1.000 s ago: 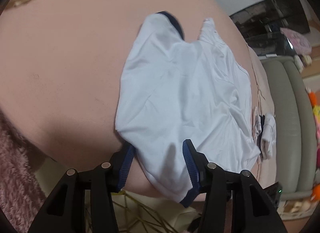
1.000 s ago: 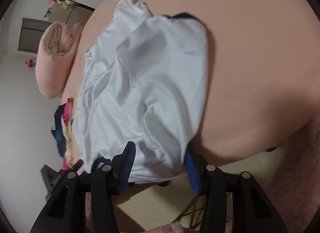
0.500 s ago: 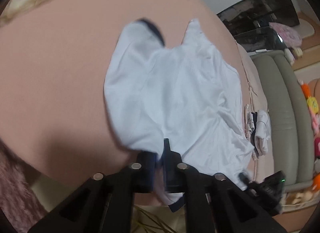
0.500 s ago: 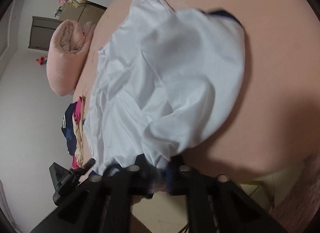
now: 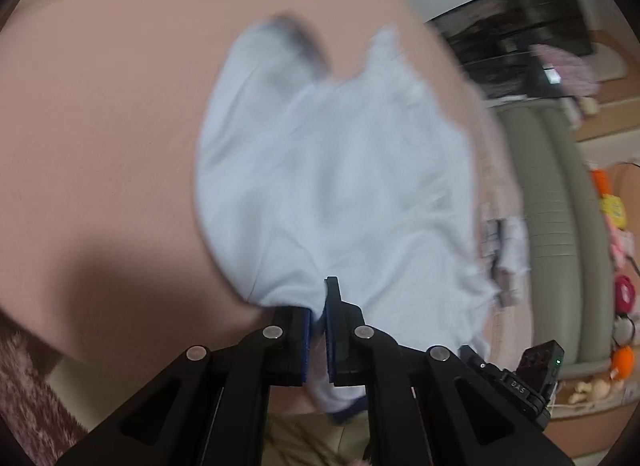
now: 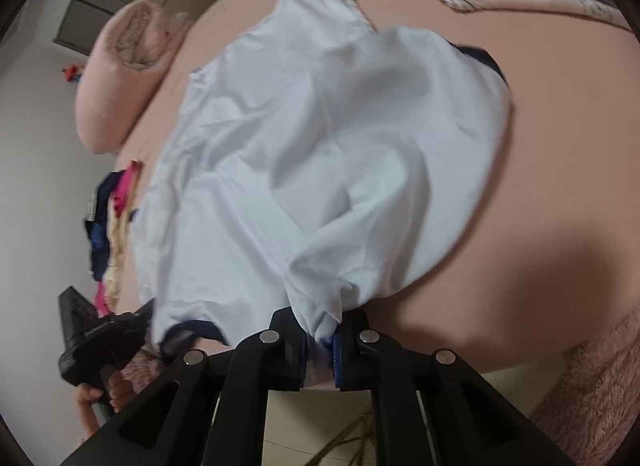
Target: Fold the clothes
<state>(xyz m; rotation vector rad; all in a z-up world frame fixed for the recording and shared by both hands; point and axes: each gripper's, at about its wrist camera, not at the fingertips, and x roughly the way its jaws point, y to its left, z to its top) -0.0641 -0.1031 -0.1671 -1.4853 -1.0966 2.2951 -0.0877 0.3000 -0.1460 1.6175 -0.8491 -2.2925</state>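
**Both grippers clamping the near hem of the white garment**

A white garment (image 5: 332, 169) with dark navy trim is lying spread across a bed (image 5: 100, 125) covered in a peach-pink sheet, its near edge reaching the edge of the mattress. The left gripper (image 5: 317, 330) is pinching a bunch of that near edge, its blue-padded jaws drawn almost together with only cloth between them. The right gripper (image 6: 322, 340) is likewise squeezing a gathered fold of the same garment, and the fabric is puckering into wrinkles right above its jaws. In the right wrist view the left gripper is showing at the lower left as a dark blurred body with fingers of a hand (image 6: 94, 396) wrapped around its handle, close beside the navy-trimmed corner of the garment.

A rolled pink blanket (image 6: 120, 77) is sitting at the far end of the bed, and a heap of mixed clothes (image 6: 110, 225) is lying beside the garment. A grey-green sofa (image 5: 556, 234) is standing beyond the bed in the left wrist view, which is blurring somewhat.
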